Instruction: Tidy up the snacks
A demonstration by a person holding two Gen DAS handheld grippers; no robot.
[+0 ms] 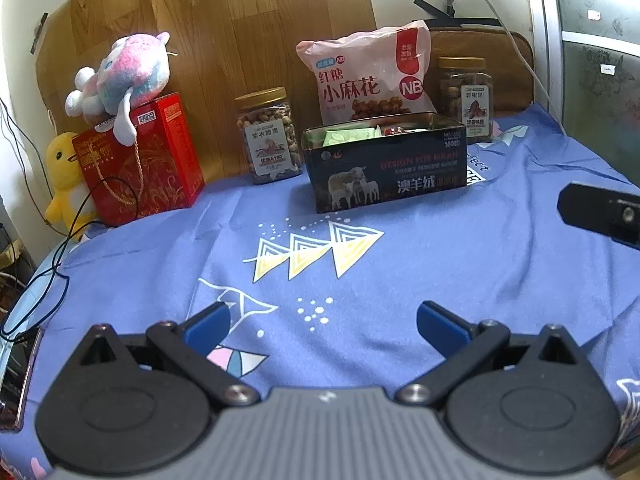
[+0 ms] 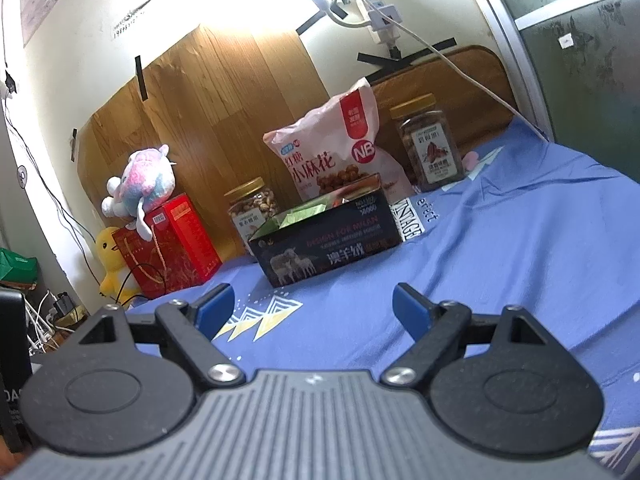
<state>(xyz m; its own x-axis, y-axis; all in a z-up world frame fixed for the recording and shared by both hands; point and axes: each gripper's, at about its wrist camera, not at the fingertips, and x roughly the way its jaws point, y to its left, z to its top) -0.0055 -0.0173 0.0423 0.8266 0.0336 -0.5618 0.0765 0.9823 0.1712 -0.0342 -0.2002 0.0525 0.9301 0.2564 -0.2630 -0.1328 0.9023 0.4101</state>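
Both my grippers hover over the blue cloth [image 1: 440, 240], nothing held. My left gripper [image 1: 323, 320] has jaws spread wide, only printed cloth between the blue pads; my right gripper [image 2: 313, 306] same, jaws wide apart w/ nothing between. Landmark = dark tin box [image 1: 384, 164], lid off, green and red packets inside, sitting on the cloth ahead of both grippers. Behind the tin, touching or nearly: pink snack bag [image 1: 366, 76], upright, leaning on the wood panel. Left of tin, just beside: nut jar [image 1: 269, 136] w/ gold lid. Right-rear of tin: second jar [image 1: 466, 92], darker contents. Further left of tin, past the nut jar: red gift box [image 1: 160, 160] w/ pastel plush [image 1: 124, 76] on top and yellow duck plush [image 1: 66, 176] against its far side. Left view only: black part of my other gripper at the right edge [image 1: 600, 216], phone-like slab at the left edge of the cloth [image 1: 18, 368]. Right view only: green bag [image 2: 16, 264] and cable clutter [image 2: 48, 320] off the cloth's left edge, bright lamp glare on the wall above the tin.
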